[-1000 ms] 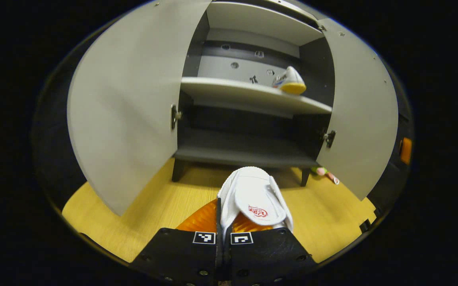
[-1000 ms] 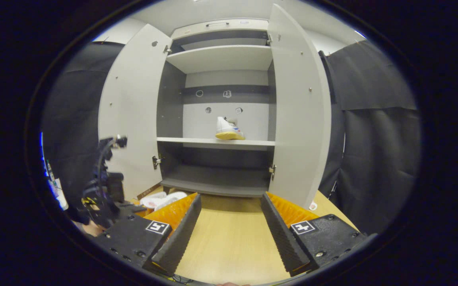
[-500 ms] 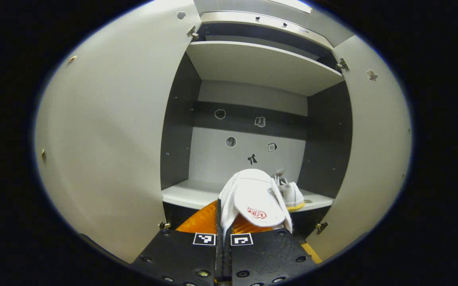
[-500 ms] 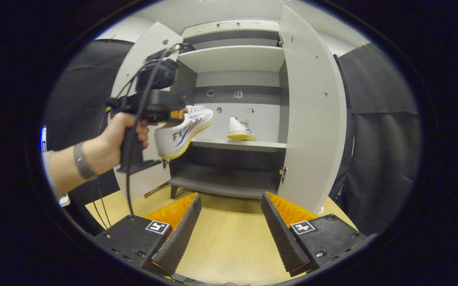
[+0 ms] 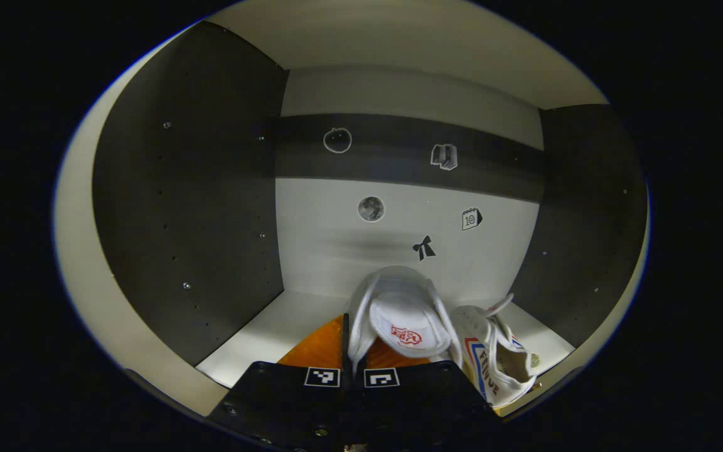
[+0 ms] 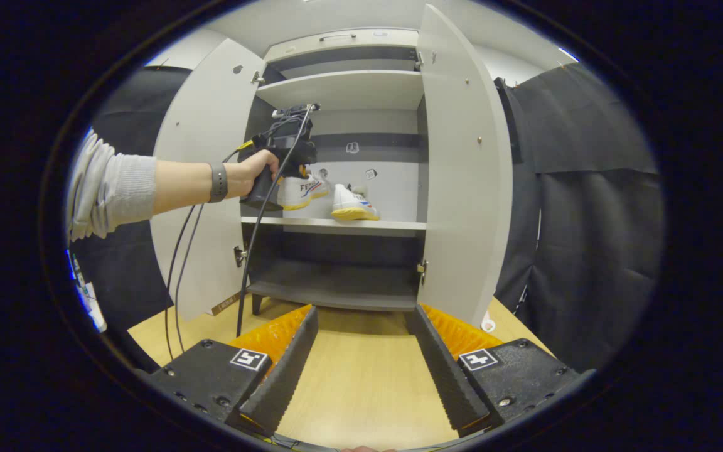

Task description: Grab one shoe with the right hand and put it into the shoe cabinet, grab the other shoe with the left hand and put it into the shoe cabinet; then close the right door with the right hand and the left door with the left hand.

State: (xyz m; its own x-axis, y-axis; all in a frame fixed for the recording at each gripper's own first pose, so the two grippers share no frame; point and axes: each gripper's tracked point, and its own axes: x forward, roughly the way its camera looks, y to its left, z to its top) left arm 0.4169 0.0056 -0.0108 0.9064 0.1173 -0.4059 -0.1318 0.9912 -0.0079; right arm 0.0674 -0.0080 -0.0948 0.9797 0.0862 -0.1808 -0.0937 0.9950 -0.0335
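White shoe pinched at the heel by left gripper, carried over middle shelf beside its mate for a neat pair; right gripper spread wide, empty, back over floor.

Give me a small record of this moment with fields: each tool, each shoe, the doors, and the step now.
left tool: shut on held shoe, inside the cabinet above the middle shelf
right tool: open, holds nothing, low in front of the cabinet
placed shoe: rests on the middle shelf, right of the held shoe
left door: open
right door: open
hand: grips the left tool
step now: second shoe not yet released; both doors still to close
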